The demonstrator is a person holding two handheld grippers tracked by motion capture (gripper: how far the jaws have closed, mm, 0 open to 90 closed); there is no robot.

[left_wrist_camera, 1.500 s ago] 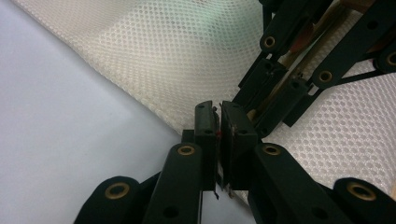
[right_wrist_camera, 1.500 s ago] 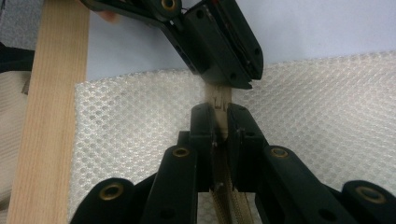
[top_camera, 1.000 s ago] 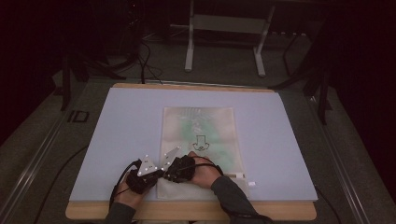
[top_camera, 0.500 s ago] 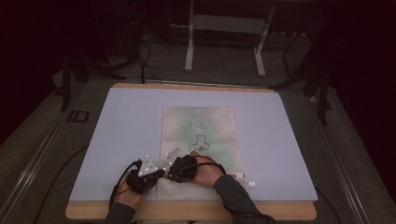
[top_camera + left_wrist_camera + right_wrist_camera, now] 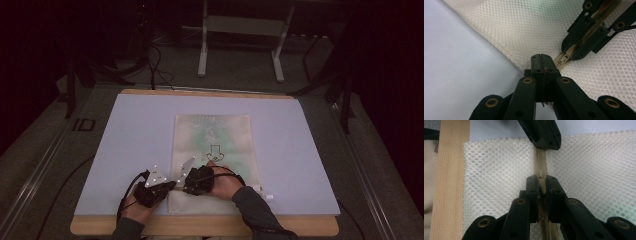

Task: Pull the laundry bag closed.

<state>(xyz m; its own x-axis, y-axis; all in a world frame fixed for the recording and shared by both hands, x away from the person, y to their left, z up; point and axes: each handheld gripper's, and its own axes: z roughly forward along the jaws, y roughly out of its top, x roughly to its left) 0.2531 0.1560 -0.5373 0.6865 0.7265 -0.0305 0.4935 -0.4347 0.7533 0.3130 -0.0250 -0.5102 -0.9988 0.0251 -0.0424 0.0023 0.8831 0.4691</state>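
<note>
High view: a cream mesh zip bag (image 5: 212, 150) is laid flat on the pale counter (image 5: 125, 135), long axis running near to far. Both grippers are met at its near left corner, the left gripper (image 5: 170, 184) outermost.

Left gripper view: its fingers are pressed together on the bag's corner edge.

Right gripper view: the right gripper (image 5: 541, 185) is pinched on the beige zip pull (image 5: 541, 182); the zip track (image 5: 539, 157) is seen running straight ahead.

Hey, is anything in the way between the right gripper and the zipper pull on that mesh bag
Nothing visible. The right gripper is already shut on the zipper pull of the mesh bag. The left gripper is shut on the bag's edge at the end of the zipper track, off to the side of the pull.
</note>
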